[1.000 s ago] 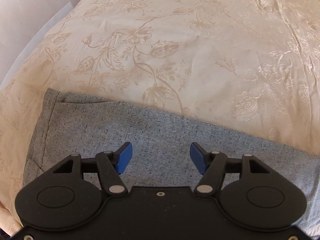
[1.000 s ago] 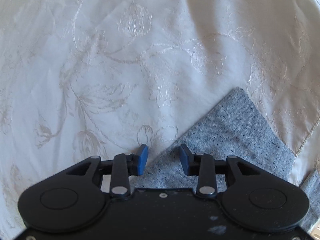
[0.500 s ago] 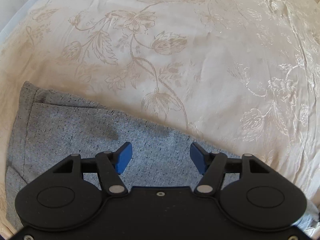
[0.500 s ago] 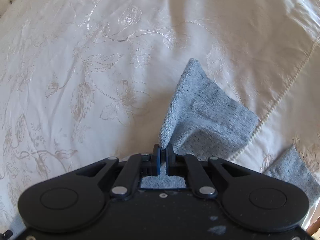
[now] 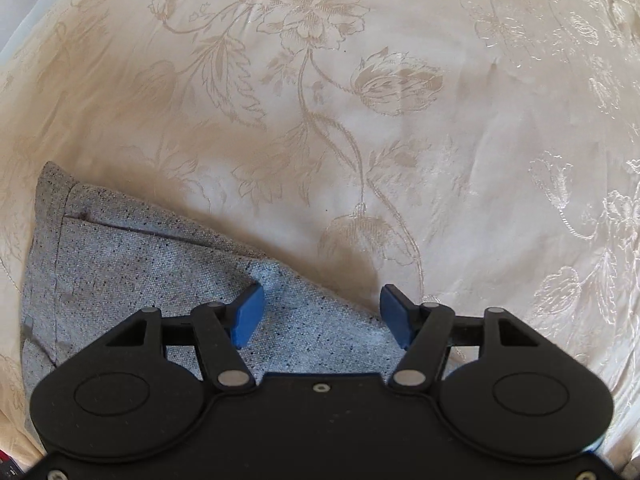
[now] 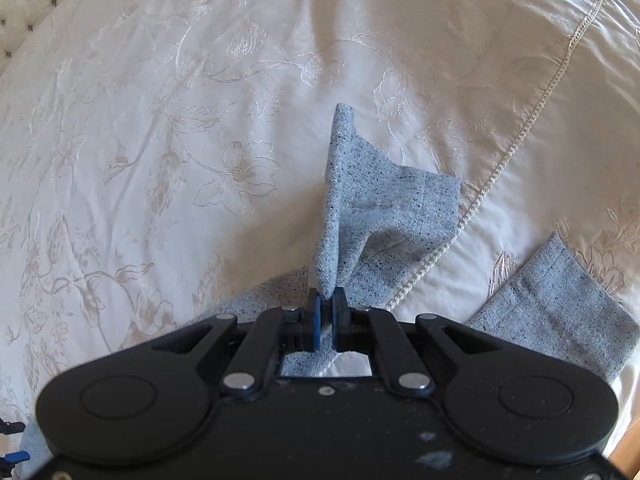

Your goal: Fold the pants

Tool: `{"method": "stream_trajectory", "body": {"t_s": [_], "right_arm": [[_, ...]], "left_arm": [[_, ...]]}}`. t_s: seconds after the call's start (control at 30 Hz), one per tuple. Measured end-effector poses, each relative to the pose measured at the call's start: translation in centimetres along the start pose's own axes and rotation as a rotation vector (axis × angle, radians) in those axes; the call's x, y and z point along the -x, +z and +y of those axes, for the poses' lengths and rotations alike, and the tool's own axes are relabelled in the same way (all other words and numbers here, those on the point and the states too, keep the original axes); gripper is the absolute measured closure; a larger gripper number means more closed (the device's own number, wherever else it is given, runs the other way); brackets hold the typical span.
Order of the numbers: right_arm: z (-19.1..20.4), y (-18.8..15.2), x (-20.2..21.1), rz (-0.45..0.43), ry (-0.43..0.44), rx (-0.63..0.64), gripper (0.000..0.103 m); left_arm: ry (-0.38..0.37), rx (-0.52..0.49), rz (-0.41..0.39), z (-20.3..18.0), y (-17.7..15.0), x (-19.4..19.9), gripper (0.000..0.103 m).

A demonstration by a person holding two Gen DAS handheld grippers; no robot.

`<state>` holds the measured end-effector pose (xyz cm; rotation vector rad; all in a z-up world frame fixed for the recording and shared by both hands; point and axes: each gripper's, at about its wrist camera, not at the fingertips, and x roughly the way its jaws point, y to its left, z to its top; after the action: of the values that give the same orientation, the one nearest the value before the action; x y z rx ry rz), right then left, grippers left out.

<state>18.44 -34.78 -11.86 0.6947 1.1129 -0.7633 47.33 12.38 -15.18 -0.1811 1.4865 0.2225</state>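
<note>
Your right gripper (image 6: pixel 327 314) pinches a raised fold of the grey pants (image 6: pixel 384 208) above the bedspread (image 6: pixel 160 120), while your left gripper (image 5: pixel 322 316) hovers open over them.

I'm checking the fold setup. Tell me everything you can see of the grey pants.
The pants are speckled grey woven fabric lying on a cream floral bedspread. The right gripper is shut on one leg's hem, lifting it into a peak; the other leg's hem lies flat. In the left view a seamed corner lies flat under the open left gripper.
</note>
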Motion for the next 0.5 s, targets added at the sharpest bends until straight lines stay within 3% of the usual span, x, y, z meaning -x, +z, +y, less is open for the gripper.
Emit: {"method": "stream_trajectory", "body": {"t_s": [0.27, 0.3, 0.33, 0.37, 0.5], "right_arm": [[-2.1, -1.3, 2.5, -0.016, 0.028, -0.034, 0.098], [-2.3, -1.5, 2.7, -0.016, 0.027, -0.036, 0.098], [-2.5, -1.8, 2.9, -0.015, 0.026, -0.037, 0.098], [-2.7, -2.1, 3.0, -0.012, 0.026, -0.039, 0.098], [-3.2, -2.6, 3.4, -0.012, 0.029, -0.051, 0.098]], "left_arm": [[0.029, 0.011, 0.023, 0.3, -1.0, -1.6, 0.036], [0.027, 0.006, 0.022, 0.3, -1.2, -1.7, 0.040], [0.036, 0.012, 0.019, 0.3, -1.4, -1.8, 0.061], [0.040, 0.025, 0.019, 0.6, -1.8, -1.7, 0.076], [-0.060, 0.095, -0.017, 3.0, -3.4, 0.9, 0.082]]}}
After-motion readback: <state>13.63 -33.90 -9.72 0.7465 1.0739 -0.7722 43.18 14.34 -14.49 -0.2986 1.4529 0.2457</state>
